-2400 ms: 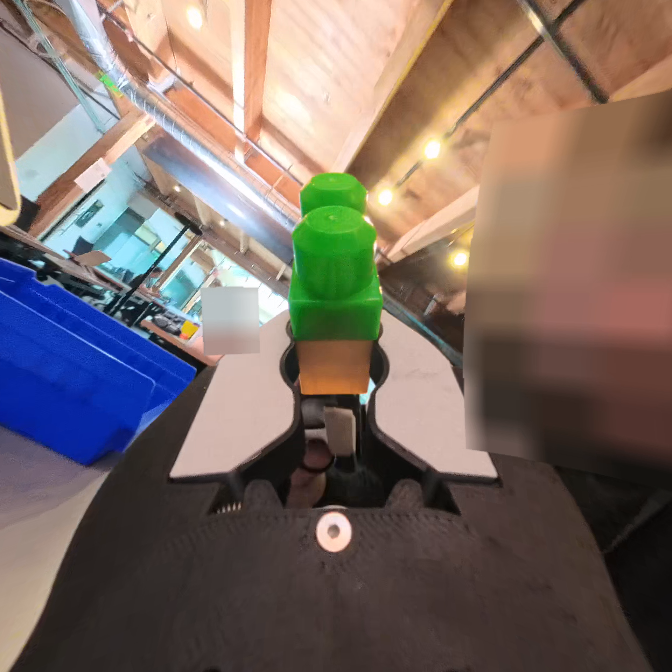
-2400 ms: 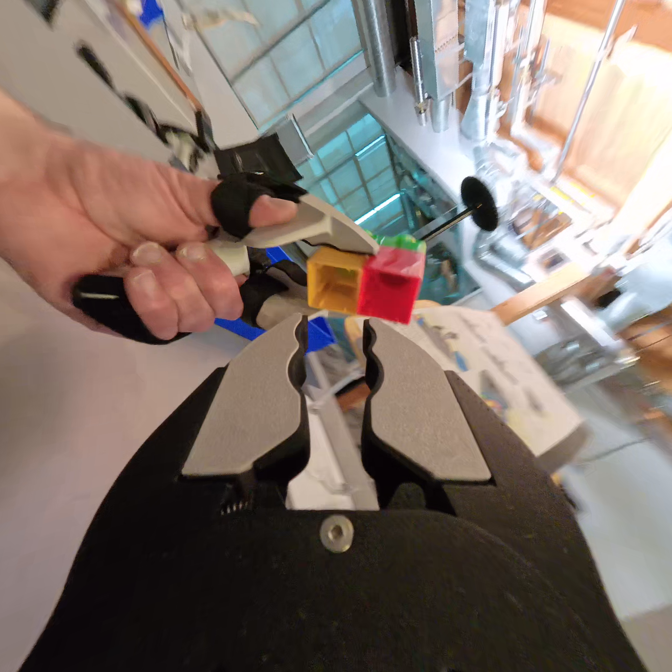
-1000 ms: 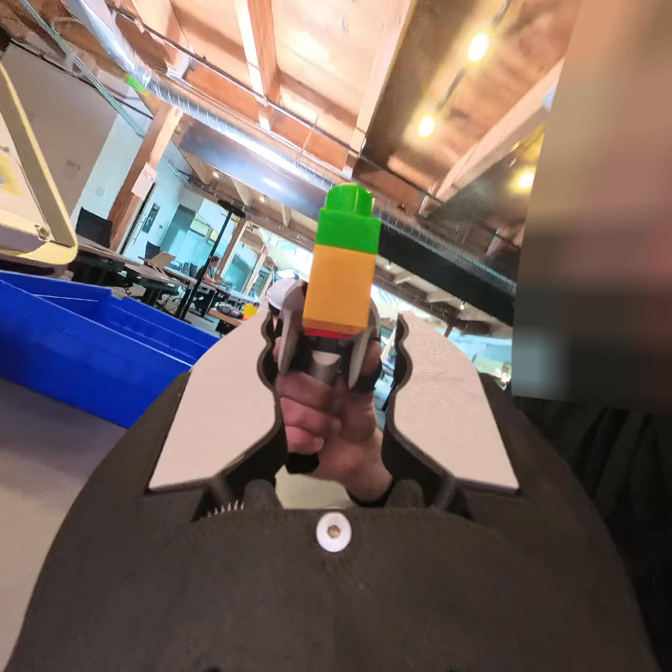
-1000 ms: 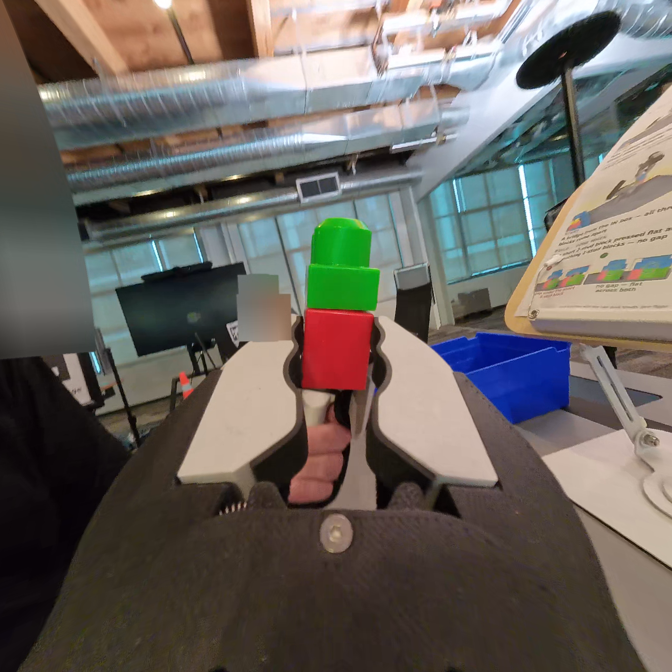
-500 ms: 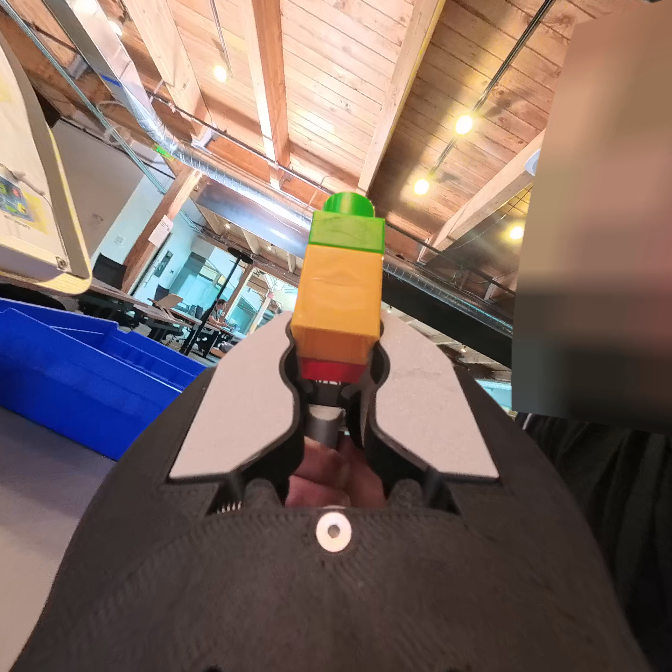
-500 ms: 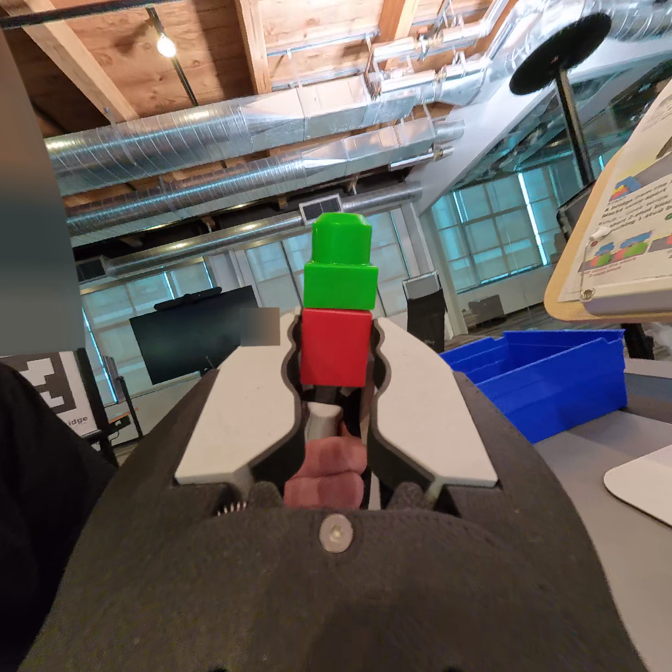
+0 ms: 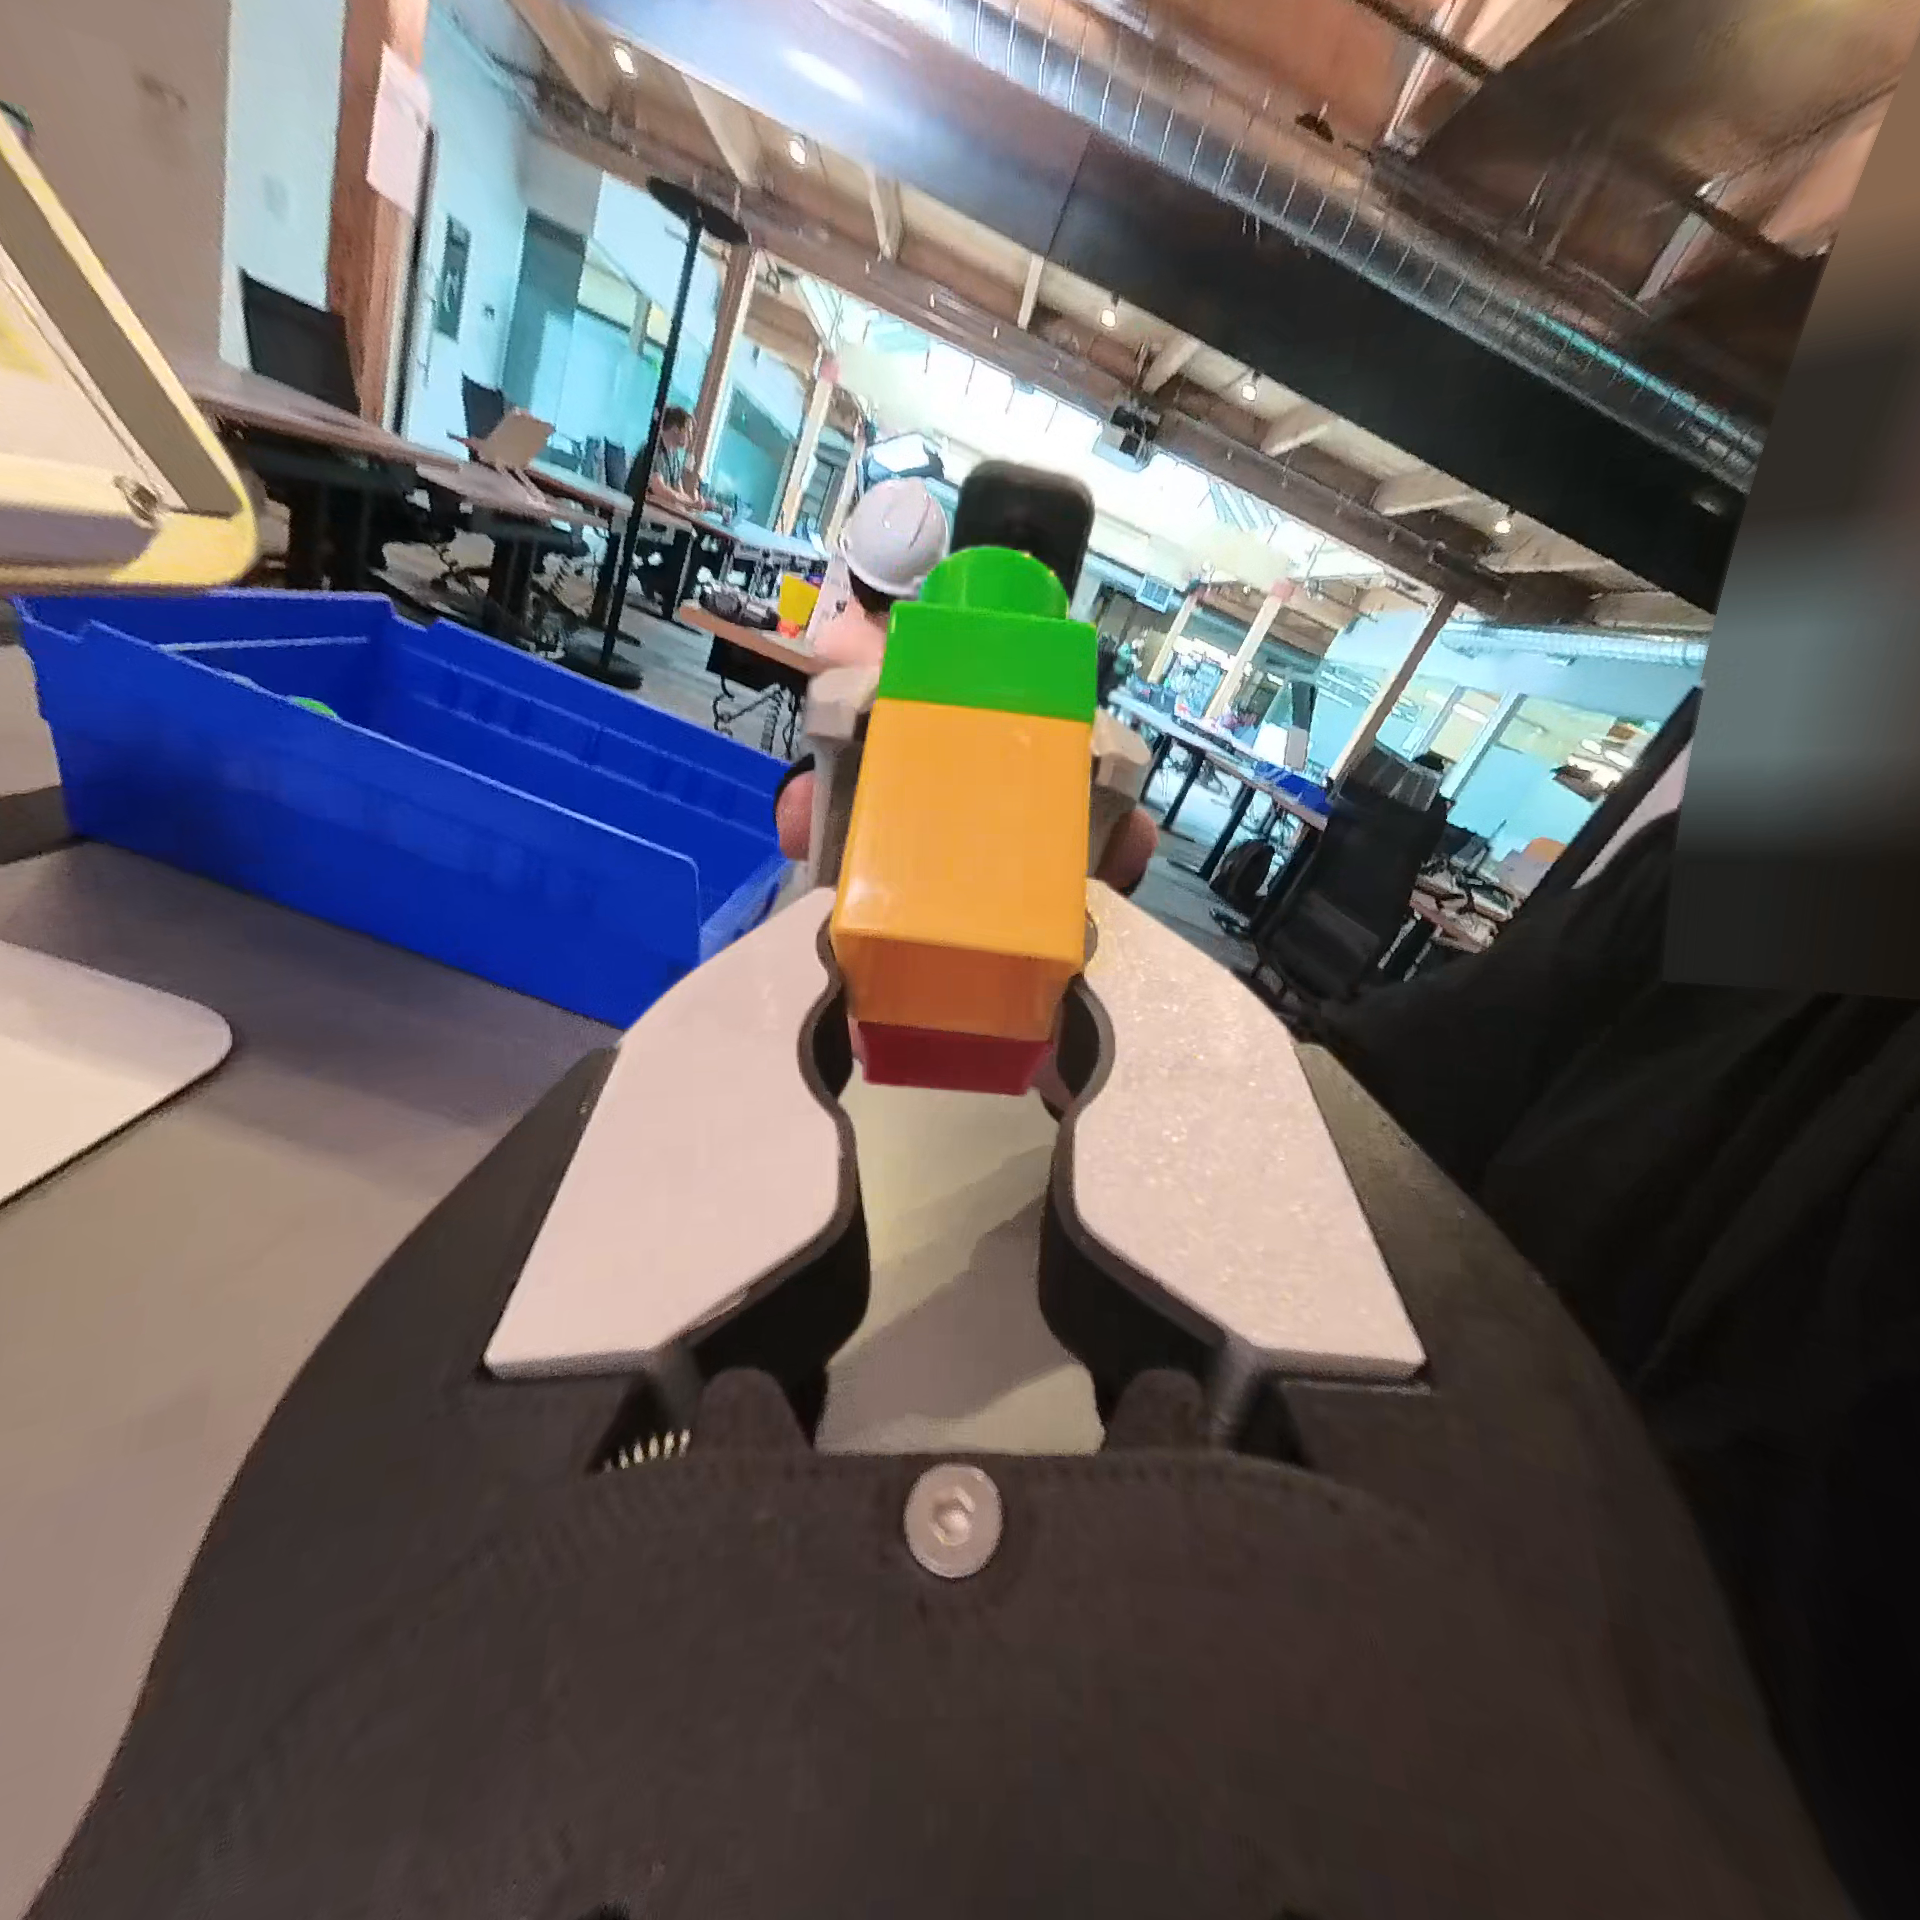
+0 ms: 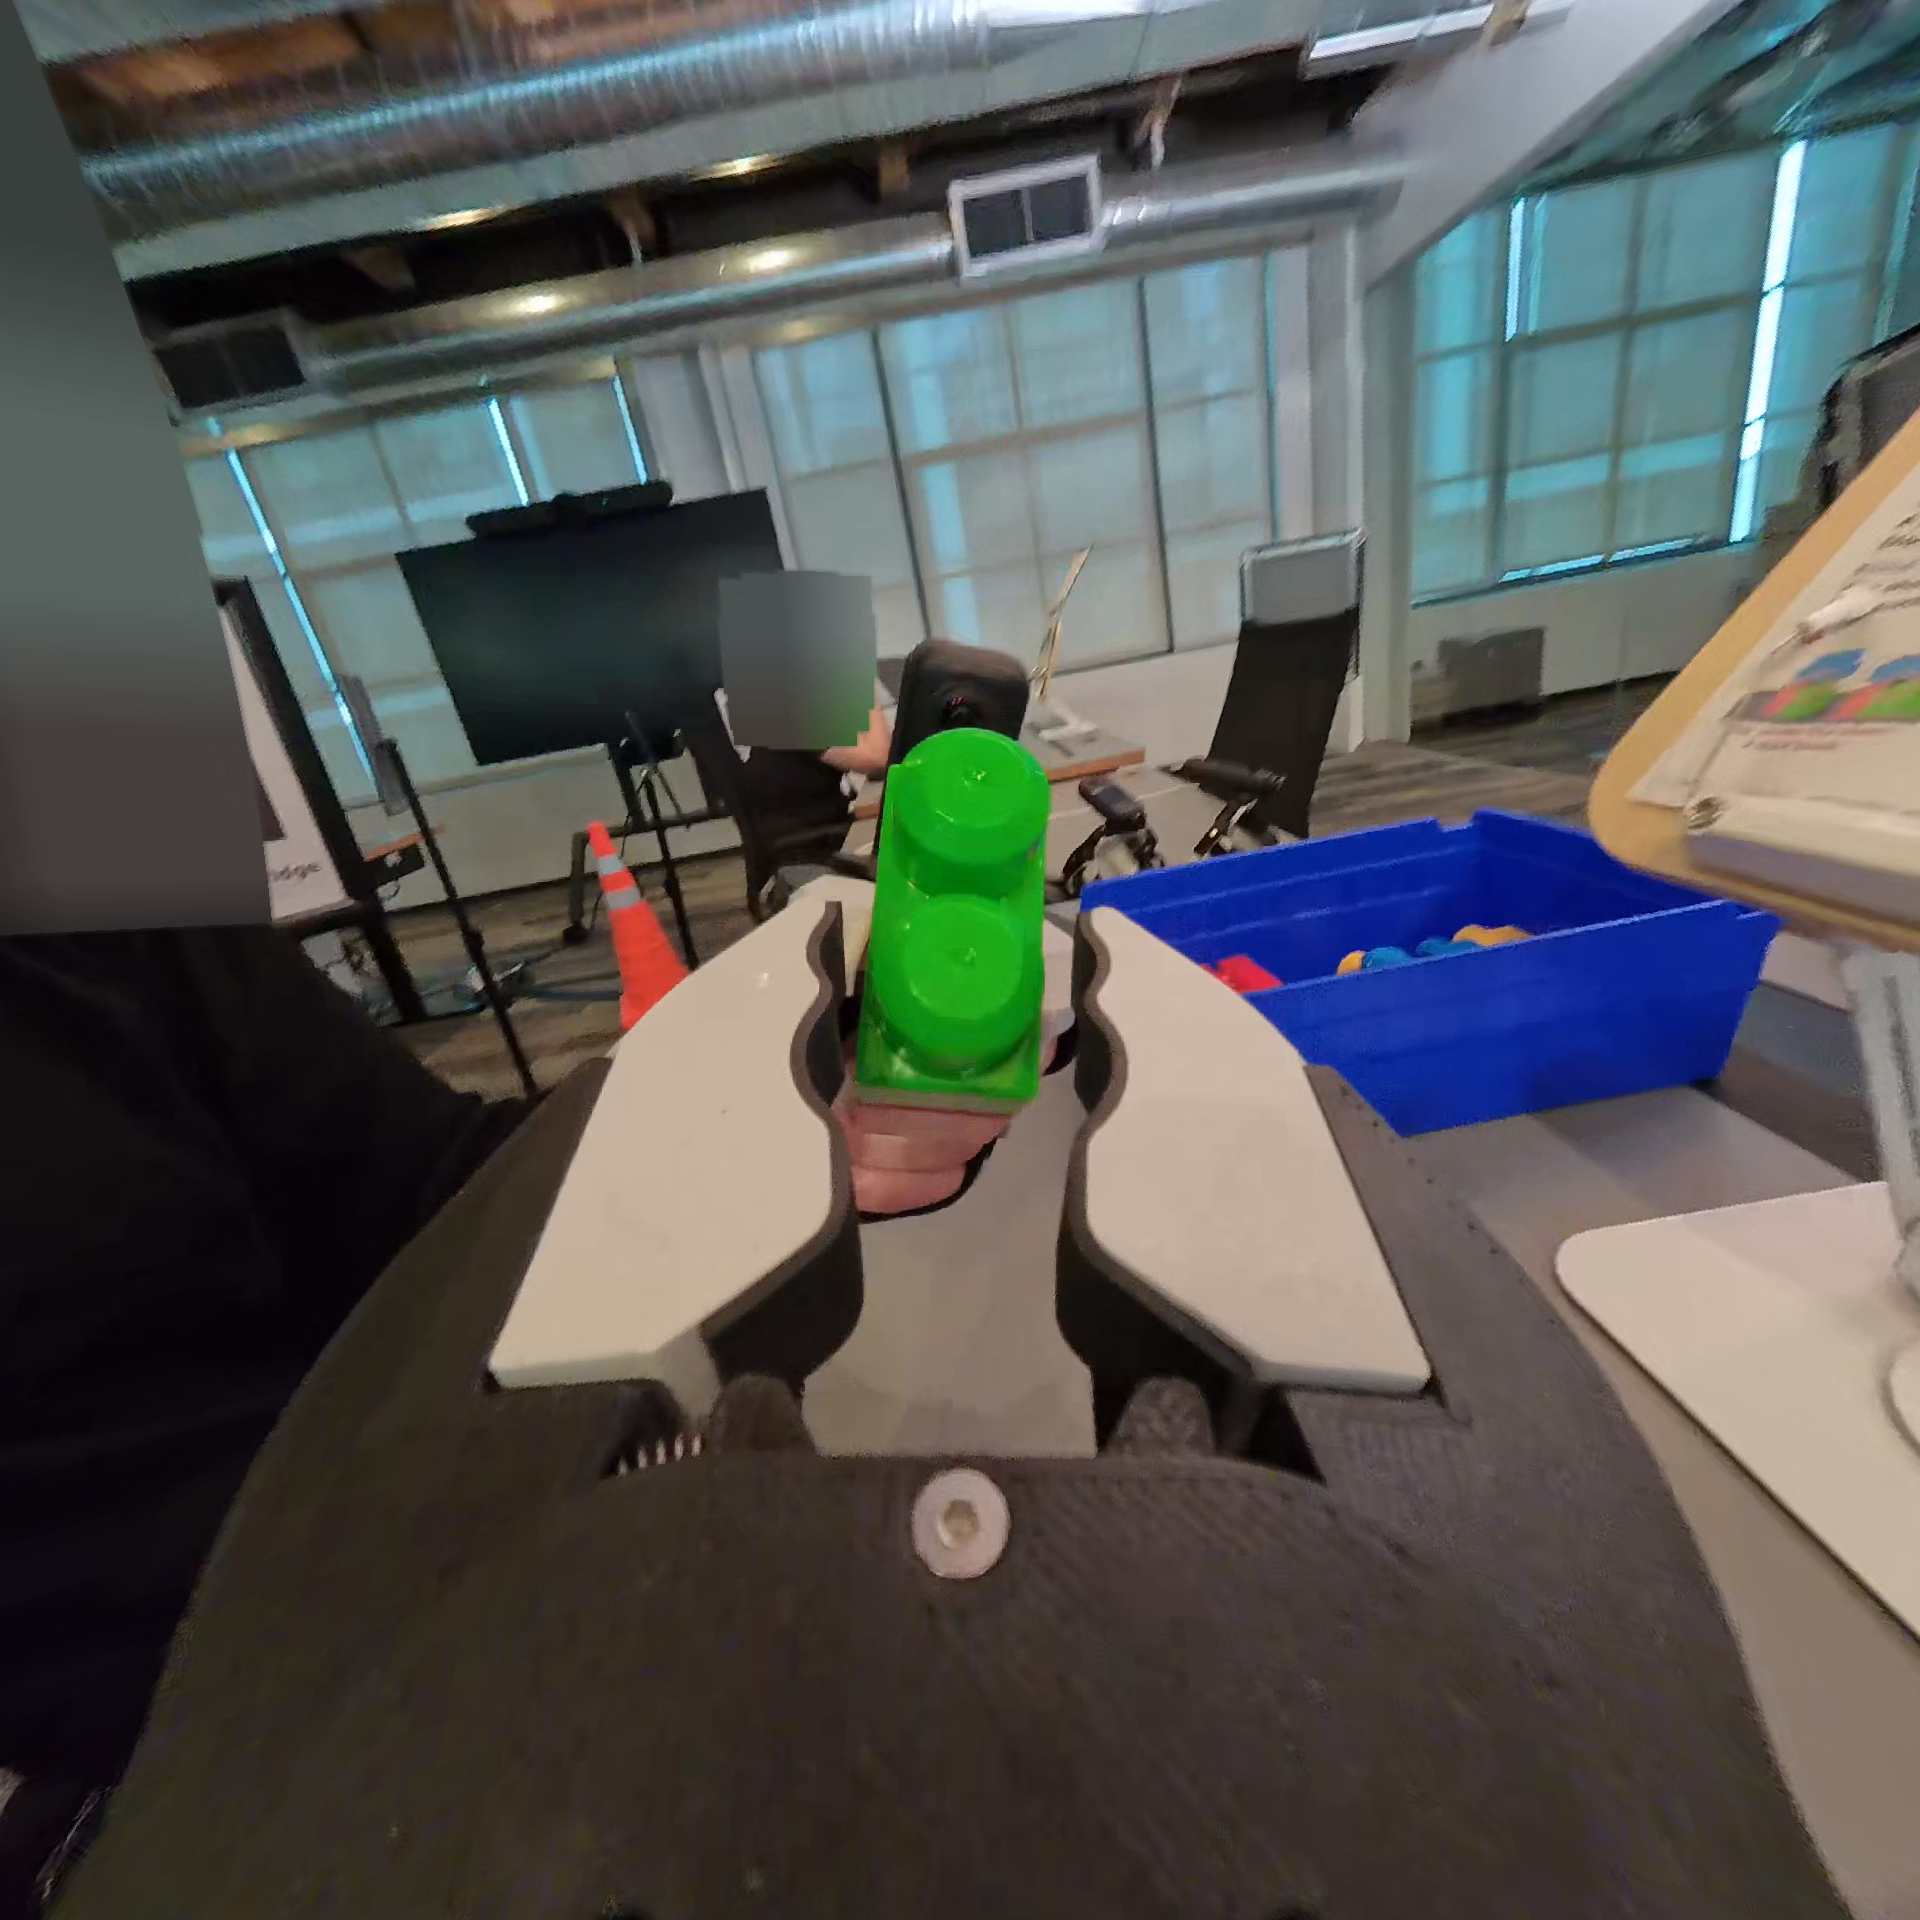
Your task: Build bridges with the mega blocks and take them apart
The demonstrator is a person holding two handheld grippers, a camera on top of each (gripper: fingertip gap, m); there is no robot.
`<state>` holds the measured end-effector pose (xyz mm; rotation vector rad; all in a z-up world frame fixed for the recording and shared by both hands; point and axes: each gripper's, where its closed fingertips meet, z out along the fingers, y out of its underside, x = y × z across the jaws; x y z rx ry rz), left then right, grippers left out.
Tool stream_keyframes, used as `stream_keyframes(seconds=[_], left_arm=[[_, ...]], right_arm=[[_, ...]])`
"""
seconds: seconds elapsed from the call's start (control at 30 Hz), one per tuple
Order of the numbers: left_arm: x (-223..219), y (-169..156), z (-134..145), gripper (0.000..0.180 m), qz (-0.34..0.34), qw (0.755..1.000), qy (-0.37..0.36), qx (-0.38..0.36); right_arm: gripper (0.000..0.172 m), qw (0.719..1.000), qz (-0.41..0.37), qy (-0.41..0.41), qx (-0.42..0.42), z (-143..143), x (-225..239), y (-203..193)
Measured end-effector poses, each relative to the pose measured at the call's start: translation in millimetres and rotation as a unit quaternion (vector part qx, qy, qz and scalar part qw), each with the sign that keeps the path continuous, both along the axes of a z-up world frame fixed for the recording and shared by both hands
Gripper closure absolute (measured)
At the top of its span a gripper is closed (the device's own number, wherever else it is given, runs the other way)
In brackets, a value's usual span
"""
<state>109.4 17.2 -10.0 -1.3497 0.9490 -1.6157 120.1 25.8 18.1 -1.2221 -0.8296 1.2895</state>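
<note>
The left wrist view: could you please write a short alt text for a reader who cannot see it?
The left gripper grips an orange block between its grey fingers, with a green block at its far end and a red block at its near end. A blue bin stands behind on the grey table.

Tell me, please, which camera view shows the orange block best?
The left wrist view: the orange block fills the middle, under a green block and above a red one. The right wrist view shows only the green block from its studs; no orange is visible.
</note>
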Motion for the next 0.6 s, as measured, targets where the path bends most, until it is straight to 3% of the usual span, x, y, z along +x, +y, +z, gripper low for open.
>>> stream_keyframes(seconds=[0.07, 0.27, 0.6], left_arm=[[3, -3, -2, 0.144, -0.004, 1.000, 0.006, 0.002], [4, 2, -1, 0.144, 0.008, 1.000, 0.009, -0.021], [4, 0, 17, 0.137, 0.008, 0.998, -0.065, -0.021]], right_arm=[[0.139, 1.000, 0.015, -0.004, -0.004, -3, -4, -4], [0.139, 1.000, 0.008, -0.001, -0.018, -5, -2, 0], [0.139, 0.988, -0.010, 0.146, -0.056, 15, 16, 8]])
